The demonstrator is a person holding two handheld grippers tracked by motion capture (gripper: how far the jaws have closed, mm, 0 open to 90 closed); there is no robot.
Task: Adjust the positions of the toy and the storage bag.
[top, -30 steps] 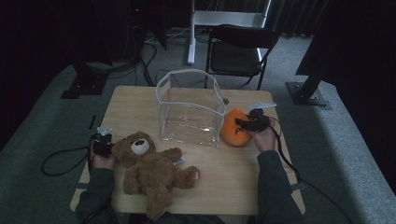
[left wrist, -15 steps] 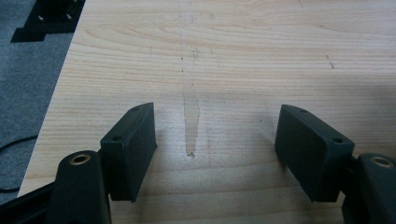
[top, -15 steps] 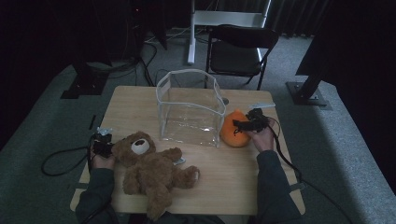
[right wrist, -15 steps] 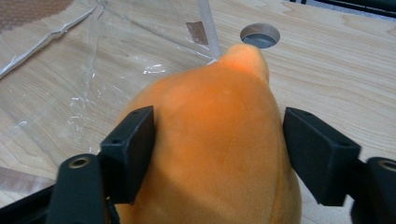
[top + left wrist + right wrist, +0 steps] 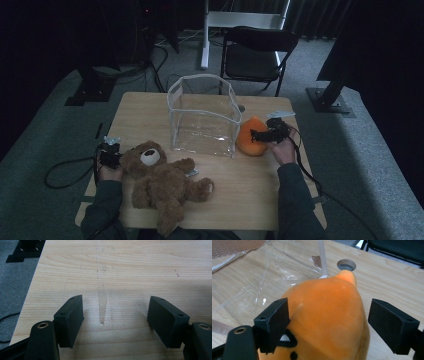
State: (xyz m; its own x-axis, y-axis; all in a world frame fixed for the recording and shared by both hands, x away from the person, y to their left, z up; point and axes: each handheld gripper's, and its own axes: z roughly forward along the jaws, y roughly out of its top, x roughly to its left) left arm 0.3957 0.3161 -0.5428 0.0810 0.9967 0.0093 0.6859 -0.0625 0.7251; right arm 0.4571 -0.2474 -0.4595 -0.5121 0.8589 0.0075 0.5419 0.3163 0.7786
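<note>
An orange plush toy (image 5: pixel 250 137) sits on the wooden table (image 5: pixel 145 107), just right of a clear plastic bag (image 5: pixel 202 117) that stands open at the top. My right gripper (image 5: pixel 261 134) reaches the toy from the right. Its jaws have just been opening, and in the right gripper view the toy (image 5: pixel 324 302) lies between the spread pads (image 5: pixel 274 322), the right pad clear of it. A brown teddy bear (image 5: pixel 160 182) lies on its back at the front left. Beside its head my left gripper (image 5: pixel 109 152) rests open over bare wood (image 5: pixel 115 277).
A round hole (image 5: pixel 346 265) in the table lies just beyond the orange toy. A black chair (image 5: pixel 255 50) stands behind the table's far edge. Cables trail from both grippers off the table sides. Bare wood shows at the front right and far left.
The right gripper's jaws have spread apart around the orange toy, which stays on the table. The left hand and the teddy bear have not moved.
</note>
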